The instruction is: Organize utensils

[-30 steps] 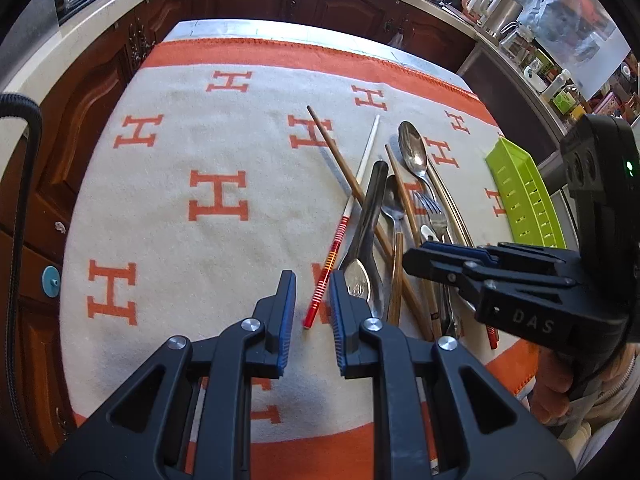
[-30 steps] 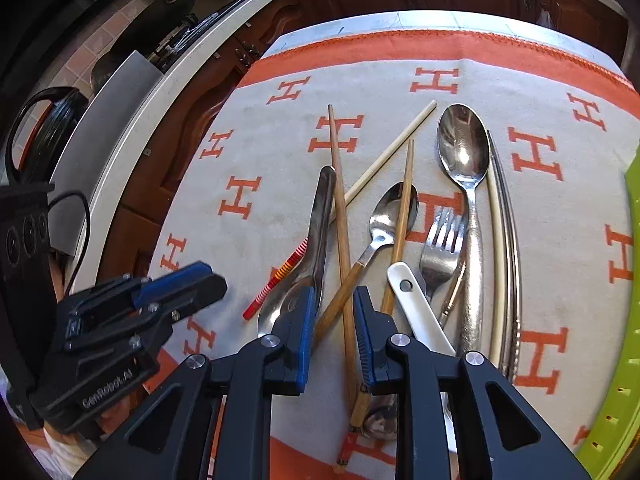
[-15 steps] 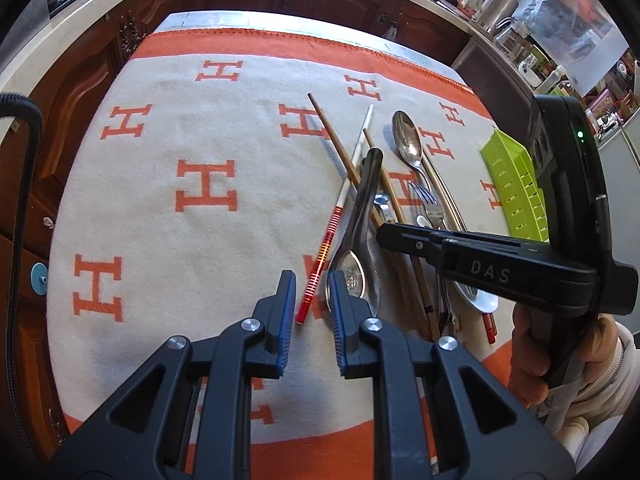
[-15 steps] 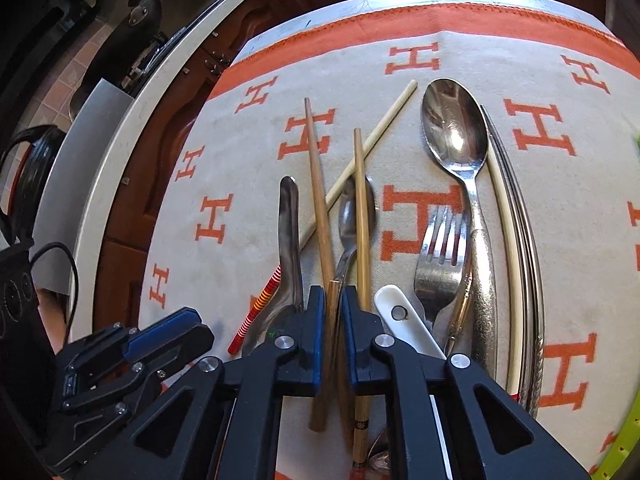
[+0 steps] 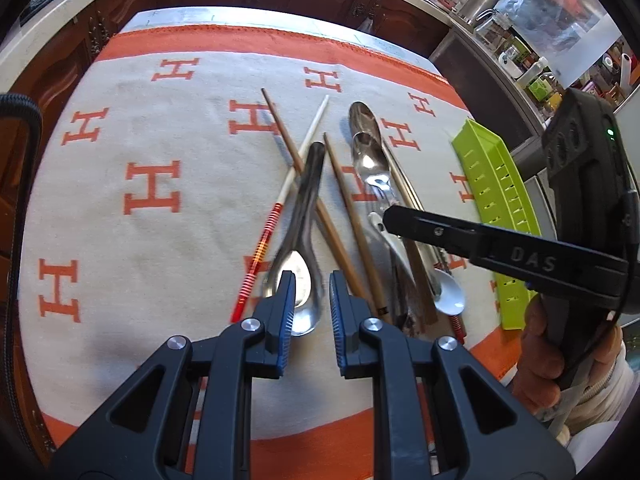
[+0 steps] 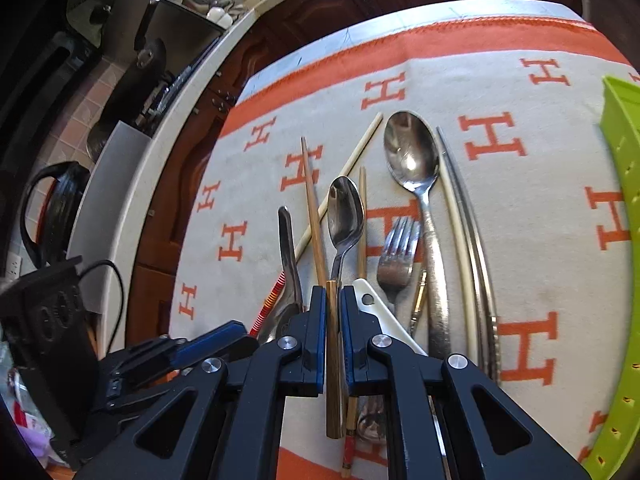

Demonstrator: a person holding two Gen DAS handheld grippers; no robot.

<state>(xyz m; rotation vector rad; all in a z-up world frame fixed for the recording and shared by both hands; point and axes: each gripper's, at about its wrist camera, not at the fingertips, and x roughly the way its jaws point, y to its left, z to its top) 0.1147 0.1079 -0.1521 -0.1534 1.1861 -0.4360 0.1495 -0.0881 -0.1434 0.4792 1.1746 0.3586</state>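
Note:
My right gripper (image 6: 331,294) is shut on the wooden handle of a small steel spoon (image 6: 345,212) and holds it lifted above the pile of utensils. In the left wrist view the right gripper (image 5: 386,216) hangs over the pile. Wooden chopsticks (image 6: 313,216), a large spoon (image 6: 410,156), a fork (image 6: 396,256), a white ceramic spoon (image 5: 448,298) and steel chopsticks (image 6: 476,232) lie on the cloth. My left gripper (image 5: 311,280) is open and empty, just above a dark-handled ladle spoon (image 5: 300,280).
A lime green tray (image 5: 496,200) lies at the right edge of the cloth, and also shows in the right wrist view (image 6: 624,184). A red-striped chopstick (image 5: 260,256) lies left of the pile. The orange-and-cream cloth (image 5: 152,184) covers the table. Counters ring the table.
My right gripper has closed on the small spoon's wooden handle and lifted it off the cloth. My left gripper has moved forward and right, over the ladle spoon's bowl.

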